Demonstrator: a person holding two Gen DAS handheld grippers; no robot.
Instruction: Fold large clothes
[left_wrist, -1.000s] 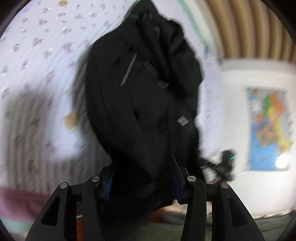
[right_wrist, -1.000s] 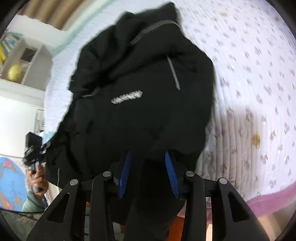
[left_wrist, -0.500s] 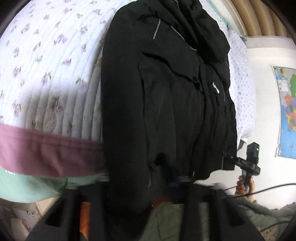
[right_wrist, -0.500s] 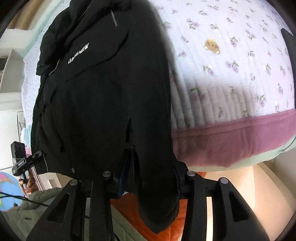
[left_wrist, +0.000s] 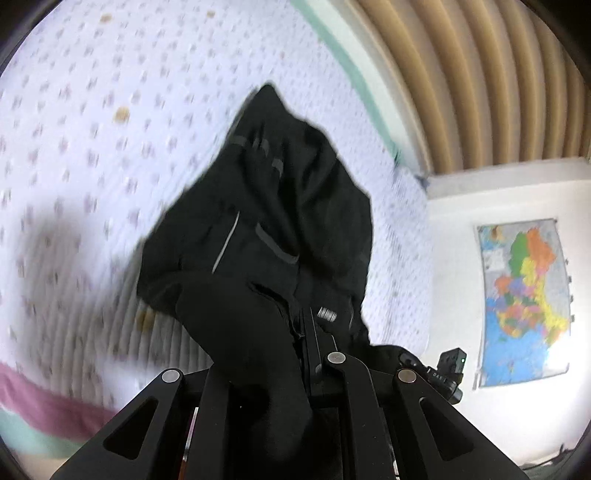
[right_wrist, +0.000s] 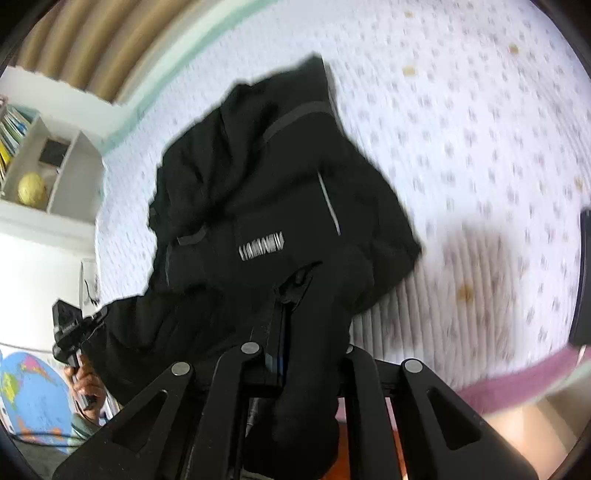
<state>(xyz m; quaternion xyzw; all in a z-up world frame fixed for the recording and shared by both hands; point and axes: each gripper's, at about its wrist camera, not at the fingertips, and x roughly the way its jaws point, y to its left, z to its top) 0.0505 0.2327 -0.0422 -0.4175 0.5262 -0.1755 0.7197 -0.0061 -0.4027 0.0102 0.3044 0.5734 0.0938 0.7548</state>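
Over the floral bed (left_wrist: 92, 155), black jacket (left_wrist: 280, 221) hangs bunched; left hand-held gripper (left_wrist: 306, 343) & right hand-held gripper (right_wrist: 291, 306) both clamped tight on its fabric.

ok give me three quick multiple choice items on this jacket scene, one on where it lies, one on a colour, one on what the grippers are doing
1. Where does the black jacket lie?
A. on a floral quilt
B. on a wooden floor
C. on a hanger

2. What colour is the band along the floral quilt's near edge?
A. yellow
B. mauve
C. black

3. How do the left gripper and right gripper stand?
A. both wide open, apart from the cloth
B. only one holds cloth
C. both shut on jacket cloth

Answers: 1 A, flowered quilting surrounds the jacket; 2 B, a mauve strip runs under the white part; 3 C, black fabric is pinched between each pair of fingers.
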